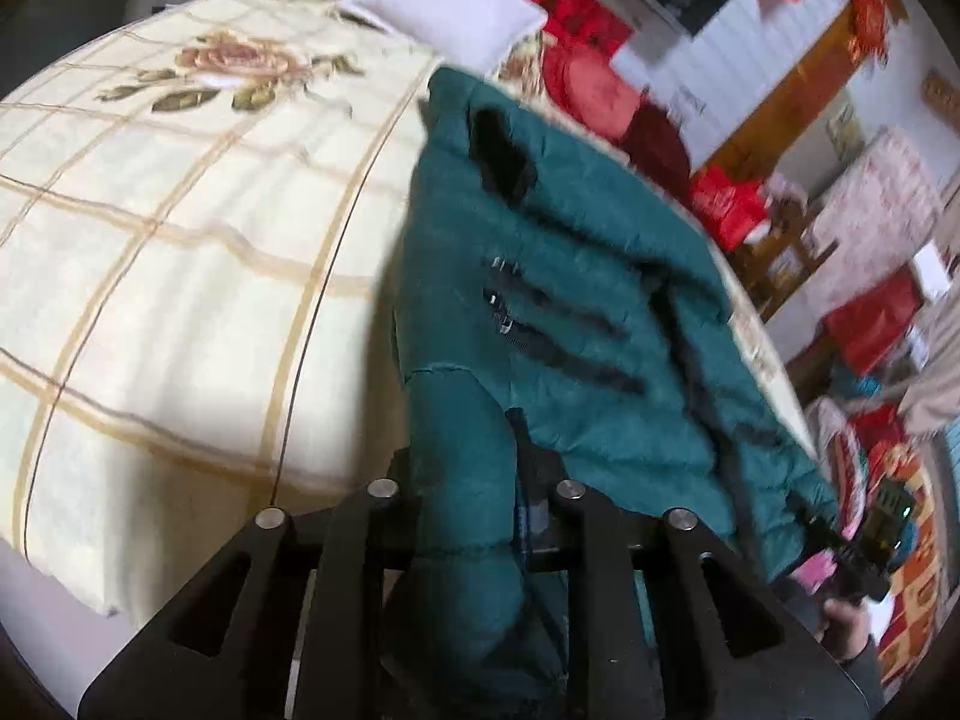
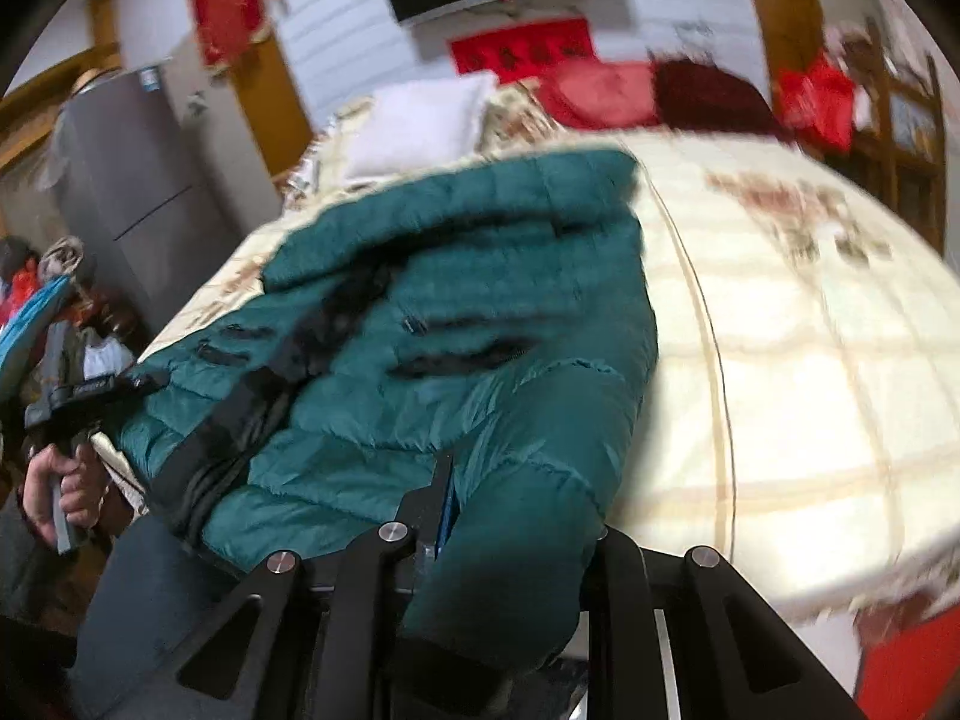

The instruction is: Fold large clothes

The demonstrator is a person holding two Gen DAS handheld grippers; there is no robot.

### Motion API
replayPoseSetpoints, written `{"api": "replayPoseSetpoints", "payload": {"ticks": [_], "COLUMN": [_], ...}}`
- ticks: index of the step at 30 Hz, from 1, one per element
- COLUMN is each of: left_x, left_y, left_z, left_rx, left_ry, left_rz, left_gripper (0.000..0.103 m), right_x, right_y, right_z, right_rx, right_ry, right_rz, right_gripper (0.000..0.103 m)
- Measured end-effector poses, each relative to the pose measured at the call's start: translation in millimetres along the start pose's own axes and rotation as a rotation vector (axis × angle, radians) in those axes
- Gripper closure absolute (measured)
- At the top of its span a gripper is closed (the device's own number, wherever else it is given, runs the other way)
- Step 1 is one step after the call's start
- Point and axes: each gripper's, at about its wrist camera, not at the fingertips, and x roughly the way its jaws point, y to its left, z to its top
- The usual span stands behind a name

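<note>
A bed [image 1: 180, 252] with a cream checked cover carries one teal jacket [image 1: 540, 312], and two pillows, white [image 1: 444, 6] and red [image 2: 594, 93], lie far beyond the jaws. The left gripper [image 1: 474, 498] and right gripper [image 2: 510, 534] each clamp a sleeve, fingertips buried in padding. The jacket's long axis runs away from both jaws; motion blur hides details.

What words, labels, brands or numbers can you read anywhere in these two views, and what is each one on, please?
None can be read.
Red banner on the wall above the bed: dark characters, too blurred to read.
Sticker on the grey cabinet: too small to read.
Marking on the other gripper, seen from the right wrist: too blurred.
Teal jacket: no label shows.
</note>
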Motion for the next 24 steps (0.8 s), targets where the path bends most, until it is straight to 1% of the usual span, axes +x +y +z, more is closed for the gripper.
{"api": "replayPoseSetpoints", "payload": {"ticks": [1, 2, 3, 4, 5, 6, 7, 9, 10, 11, 12, 13, 15, 16, 17, 19, 21, 24], "left_x": [2.5, 4.4, 6.8, 7.5, 11.0, 14.0, 14.6, 11.5, 9.8, 7.5, 5.1, 3.8, 2.6, 0.2, -2.6, -7.1, -13.8, -30.5], "left_y": [-0.4, -0.8, -2.2, -2.8, -6.5, -10.7, -14.9, -12.9, -8.2, -3.9, 0.8, 4.4, 9.1, 12.1, 14.6, 17.7, 15.4, 10.3], "left_z": [-1.8, -2.8, -3.3, -4.1, -6.5, -8.6, -11.0, -15.0, -15.6, -16.5, -17.7, -17.8, -17.5, -17.3, -17.0, -16.6, -16.6, -13.5], "left_rx": [0.010, 0.022, 0.037, 0.049, 0.076, 0.109, 0.139, 0.146, 0.125, 0.102, 0.080, 0.067, 0.045, 0.026, 0.009, -0.023, -0.035, -0.037], "left_ry": [0.012, 0.023, 0.038, 0.048, 0.068, 0.085, 0.080, 0.078, 0.075, 0.071, 0.066, 0.061, 0.062, 0.056, 0.047, 0.031, 0.005, -0.043], "left_rz": [0.006, 0.013, 0.008, 0.004, 0.000, 0.007, 0.020, 0.017, 0.000, -0.017, -0.027, -0.021, -0.030, -0.040, -0.047, -0.062, -0.066, -0.084], "left_gripper": [0.082, 0.075, 0.064, 0.058, 0.050, 0.049, 0.049, 0.049, 0.049, 0.049, 0.056, 0.062, 0.076, 0.080, 0.085, 0.089, 0.091, 0.092], "right_x": [2.1, 3.5, 4.4, 5.6, 6.9, 8.4, 9.2, 10.1, 10.5, 10.6, 10.2, 9.4, 5.7, 3.0, 2.7, 4.1, 0.0, -10.3], "right_y": [-4.0, -9.9, -16.1, -19.8, -23.6, -26.3, -26.4, -25.5, -24.0, -21.5, -18.7, -15.8, -13.6, -13.7, -14.4, -14.4, -13.9, -12.0], "right_z": [-4.6, -9.7, -14.6, -17.1, -19.0, -20.2, -20.3, -20.8, -20.1, -20.3, -20.2, -21.5, -22.5, -21.9, -22.1, -21.9, -21.9, -19.0], "right_rx": [0.027, 0.067, 0.109, 0.134, 0.161, 0.184, 0.195, 0.198, 0.189, 0.178, 0.166, 0.147, 0.123, 0.123, 0.126, 0.118, 0.110, 0.115], "right_ry": [0.006, 0.007, 0.005, 0.004, 0.002, 0.001, 0.002, -0.006, -0.002, 0.007, 0.015, 0.017, -0.007, -0.022, -0.020, 0.001, -0.008, -0.040], "right_rz": [0.005, 0.022, 0.042, 0.056, 0.061, 0.063, 0.068, 0.084, 0.088, 0.110, 0.127, 0.125, 0.115, 0.124, 0.128, 0.123, 0.113, 0.139], "right_gripper": [0.083, 0.083, 0.082, 0.078, 0.071, 0.060, 0.054, 0.052, 0.052, 0.052, 0.052, 0.052, 0.060, 0.061, 0.065, 0.074, 0.083, 0.086]}}
